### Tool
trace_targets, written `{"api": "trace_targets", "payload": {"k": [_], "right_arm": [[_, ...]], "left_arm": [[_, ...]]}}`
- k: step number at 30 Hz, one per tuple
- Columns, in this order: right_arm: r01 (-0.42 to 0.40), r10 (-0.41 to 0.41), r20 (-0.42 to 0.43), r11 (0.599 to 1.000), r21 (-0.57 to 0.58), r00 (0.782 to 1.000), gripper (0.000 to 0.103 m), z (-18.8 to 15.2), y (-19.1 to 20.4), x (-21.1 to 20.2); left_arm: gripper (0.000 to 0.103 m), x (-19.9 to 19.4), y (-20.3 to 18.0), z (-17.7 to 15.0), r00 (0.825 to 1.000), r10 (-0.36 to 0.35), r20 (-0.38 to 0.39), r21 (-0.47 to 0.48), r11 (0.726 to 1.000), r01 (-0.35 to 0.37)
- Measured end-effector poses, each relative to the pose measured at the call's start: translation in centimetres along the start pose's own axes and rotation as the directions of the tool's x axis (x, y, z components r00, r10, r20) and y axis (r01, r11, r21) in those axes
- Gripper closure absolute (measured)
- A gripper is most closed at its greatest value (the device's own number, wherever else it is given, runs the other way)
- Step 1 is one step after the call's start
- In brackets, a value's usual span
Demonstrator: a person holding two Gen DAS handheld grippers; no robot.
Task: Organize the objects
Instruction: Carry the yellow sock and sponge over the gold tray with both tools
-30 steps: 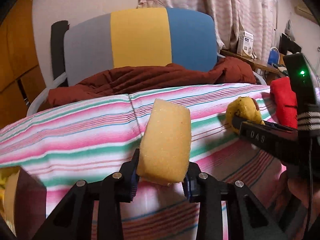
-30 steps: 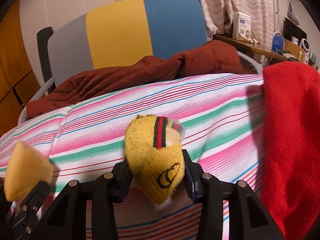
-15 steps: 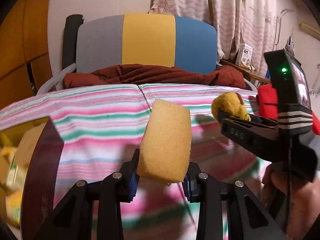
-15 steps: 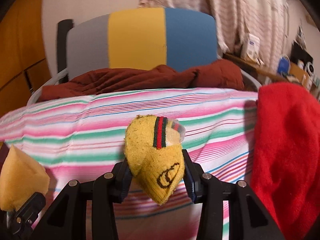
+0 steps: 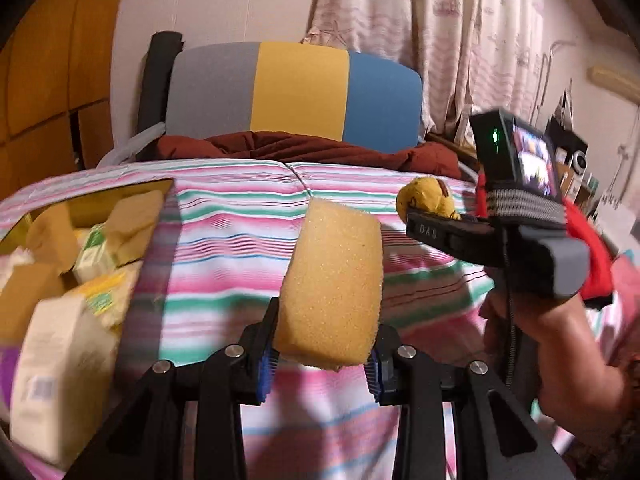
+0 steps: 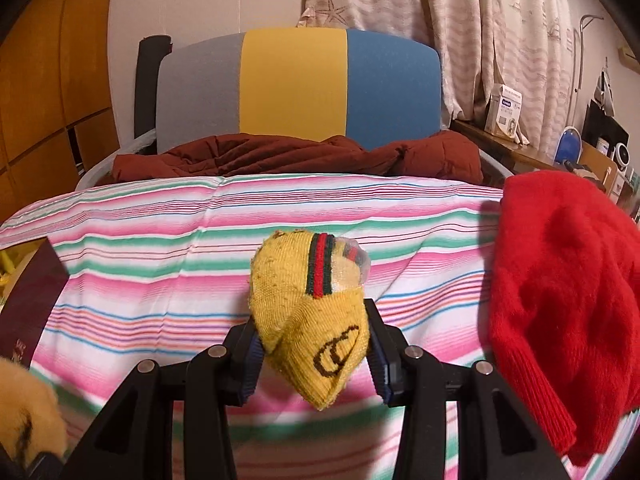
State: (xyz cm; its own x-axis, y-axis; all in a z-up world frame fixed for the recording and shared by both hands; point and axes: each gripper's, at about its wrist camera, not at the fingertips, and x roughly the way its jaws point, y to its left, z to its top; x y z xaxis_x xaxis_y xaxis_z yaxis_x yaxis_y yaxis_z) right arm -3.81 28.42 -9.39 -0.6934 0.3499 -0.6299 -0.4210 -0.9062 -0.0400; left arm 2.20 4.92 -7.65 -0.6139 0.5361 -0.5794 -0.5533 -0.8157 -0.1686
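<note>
Left gripper (image 5: pixel 320 364) with its fingers (image 5: pixel 266 364) narrowed onto the lower end of a sponge (image 5: pixel 332 284), which stands up and forward from the pads, most of its length free above them; risk, as a judgement: the foam is soft and held only near its base, so a quick swing could let it bend, pivot or slip out short of the box (image 5: pixel 136 288), the dark-walled container at left that already holds pale packets (image 5: pixel 56 376) and cartons and looks the likely drop place; a low carry could also catch its near wall; right gripper (image 6: pixel 316 360) with its fingers (image 6: pixel 250 360) likewise closed on a sock (image 6: pixel 310 320), a yellow rolled one with a red and green band, gripped across its lower half, its tip hanging below the pads and its bulk rising ahead of them; a loose roll may unwind or sag out of the hold; both items are carried clear above the bed (image 6: pixel 160 248), touching nothing else; the two grippers travel close together, so a clash is possible; a red garment (image 6: pixel 560 300) lies just right of the sock and could snag it; beyond, a brown quilt (image 6: pixel 296 156), then a headboard (image 6: pixel 296 80), then curtains (image 6: pixel 480 20).
</note>
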Motion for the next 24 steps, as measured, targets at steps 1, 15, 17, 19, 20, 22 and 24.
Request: {"api": "trace_targets", "payload": {"k": [1, 15, 17, 19, 20, 22, 24], "right_arm": [[-0.006, 0.006, 0.004, 1.000, -0.007, 1.000, 0.058, -0.1, 0.2, -0.3], [-0.362, 0.370, -0.008, 0.904, -0.227, 0.929, 0.058, 2.2, 11.9, -8.2], [-0.398, 0.404, -0.026, 0.884, -0.246, 0.914, 0.058, 2.5, 13.9, -8.8], [-0.429, 0.429, -0.058, 0.866, -0.256, 0.901, 0.058, 2.8, 16.1, -9.1], [-0.447, 0.442, -0.080, 0.858, -0.253, 0.893, 0.058, 3.0, 17.2, -9.0], [-0.471, 0.459, -0.106, 0.848, -0.242, 0.882, 0.058, 3.2, 18.9, -8.7], [-0.502, 0.480, -0.144, 0.832, -0.238, 0.865, 0.058, 3.4, 20.6, -8.2]], "left_arm": [[0.067, -0.8, 0.5, 0.2, 1.000, -0.009, 0.008, -0.016, 1.000, 0.009], [0.066, -9.5, 9.5, 3.4, 0.985, 0.079, 0.155, -0.220, 0.975, -0.044], [0.066, -10.0, 11.0, 3.7, 0.980, 0.111, 0.166, -0.237, 0.969, -0.069], [0.066, -10.2, 13.1, 4.1, 0.977, 0.144, 0.159, -0.263, 0.960, -0.099], [0.066, -10.2, 14.0, 4.3, 0.976, 0.156, 0.153, -0.274, 0.956, -0.109], [0.066, -10.1, 16.2, 4.5, 0.974, 0.190, 0.126, -0.294, 0.945, -0.146], [0.066, -10.0, 17.9, 4.7, 0.971, 0.214, 0.110, -0.309, 0.936, -0.172]]}}
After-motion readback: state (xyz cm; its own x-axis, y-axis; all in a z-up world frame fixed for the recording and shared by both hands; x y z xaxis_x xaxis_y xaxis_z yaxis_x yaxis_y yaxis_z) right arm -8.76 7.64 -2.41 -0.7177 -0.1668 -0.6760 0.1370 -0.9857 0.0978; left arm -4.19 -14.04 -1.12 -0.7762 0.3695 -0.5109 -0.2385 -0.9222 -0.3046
